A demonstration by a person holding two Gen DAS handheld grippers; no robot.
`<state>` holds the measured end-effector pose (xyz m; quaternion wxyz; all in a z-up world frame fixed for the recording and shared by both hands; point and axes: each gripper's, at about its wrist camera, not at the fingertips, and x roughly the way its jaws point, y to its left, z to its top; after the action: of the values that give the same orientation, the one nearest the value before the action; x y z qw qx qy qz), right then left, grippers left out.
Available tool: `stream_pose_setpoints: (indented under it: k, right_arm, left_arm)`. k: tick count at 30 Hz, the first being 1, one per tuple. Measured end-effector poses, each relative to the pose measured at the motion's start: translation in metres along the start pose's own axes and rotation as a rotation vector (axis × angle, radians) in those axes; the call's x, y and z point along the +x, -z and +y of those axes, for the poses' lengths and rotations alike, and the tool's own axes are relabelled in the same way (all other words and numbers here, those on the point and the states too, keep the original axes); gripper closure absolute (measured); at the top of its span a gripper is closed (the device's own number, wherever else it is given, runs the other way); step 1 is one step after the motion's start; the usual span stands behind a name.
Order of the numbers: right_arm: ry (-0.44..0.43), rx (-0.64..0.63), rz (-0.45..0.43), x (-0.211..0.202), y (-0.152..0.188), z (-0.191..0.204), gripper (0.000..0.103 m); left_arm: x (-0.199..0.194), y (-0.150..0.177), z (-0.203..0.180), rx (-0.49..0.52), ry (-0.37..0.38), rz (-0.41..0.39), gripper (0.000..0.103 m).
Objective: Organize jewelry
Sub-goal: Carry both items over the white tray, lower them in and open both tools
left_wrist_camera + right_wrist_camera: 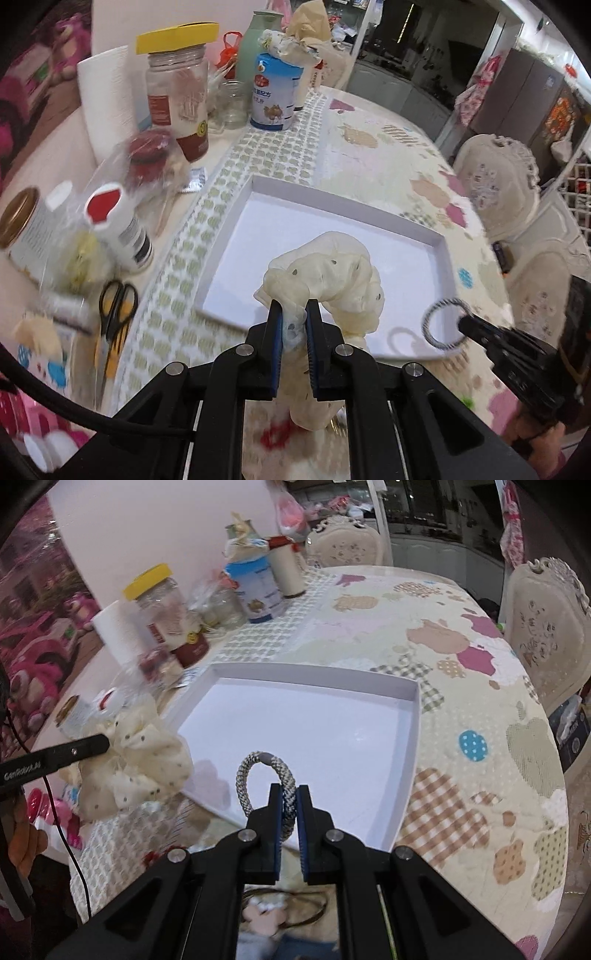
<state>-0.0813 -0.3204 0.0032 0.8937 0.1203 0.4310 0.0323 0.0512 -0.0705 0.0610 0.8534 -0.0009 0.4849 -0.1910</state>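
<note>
At lower centre of each frame, both held over the white tray, ready for dropping in: left claw pinching cream scrunchie, right claw pinching grey braided hair tie.

A tray sits on the surface; jars stand left of it, chairs behind.

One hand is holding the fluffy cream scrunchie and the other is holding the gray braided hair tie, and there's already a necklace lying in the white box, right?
Not quite. The white box has nothing in it, as the right wrist view shows. The rest is right: the left gripper holds the cream scrunchie, and the right gripper holds the gray hair tie.
</note>
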Motion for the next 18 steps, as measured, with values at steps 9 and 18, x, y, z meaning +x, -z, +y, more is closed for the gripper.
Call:
stream_pose_setpoints:
  k: [9,18]
  right_arm:
    - [0.008,0.029,0.084,0.048,-0.008,-0.027,0.096]
    - [0.011,0.029,0.156,0.081,-0.004,-0.035,0.095]
  left_arm:
    - [0.071,-0.021,0.007,-0.039,-0.092,0.078,0.102]
    - [0.103,-0.02,0.019,-0.056,-0.143,0.134,0.1]
